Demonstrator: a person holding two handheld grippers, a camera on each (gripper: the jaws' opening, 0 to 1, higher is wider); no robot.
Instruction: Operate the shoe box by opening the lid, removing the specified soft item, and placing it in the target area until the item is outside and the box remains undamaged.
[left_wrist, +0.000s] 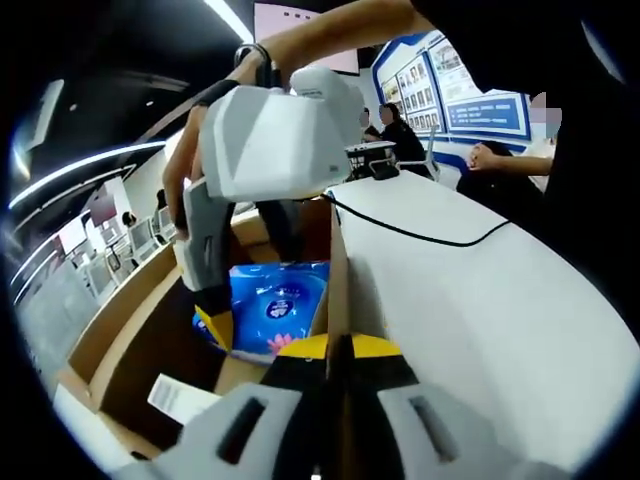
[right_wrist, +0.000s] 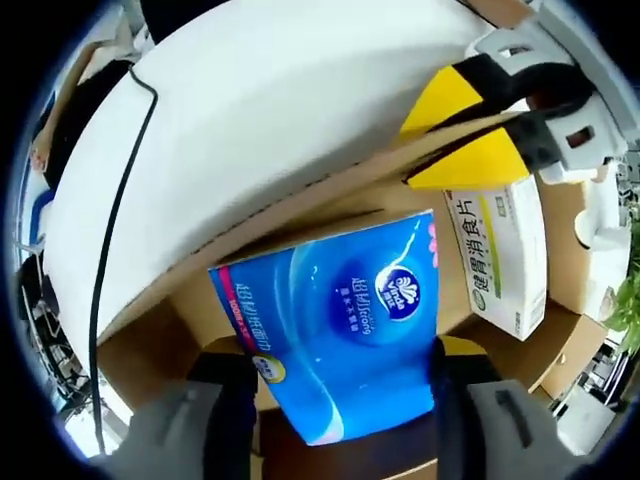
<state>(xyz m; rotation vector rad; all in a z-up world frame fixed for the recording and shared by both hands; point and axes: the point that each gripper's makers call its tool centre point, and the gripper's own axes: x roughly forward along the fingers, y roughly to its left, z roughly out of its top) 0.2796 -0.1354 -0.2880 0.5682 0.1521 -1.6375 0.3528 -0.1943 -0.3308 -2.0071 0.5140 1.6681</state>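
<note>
Gripping one blue tissue pack (right_wrist: 340, 325) between its jaws, the right hand-held gripper (right_wrist: 340, 365) holds it inside the single open cardboard shoe box (right_wrist: 300, 215), beside one white carton (right_wrist: 500, 250) with green print. The left hand-held gripper (left_wrist: 338, 352) is clamped on the box's wall edge, jaws together. One black cable (left_wrist: 420, 232) crosses the white counter (left_wrist: 480, 300). Several people in the background are too small to count.
</note>
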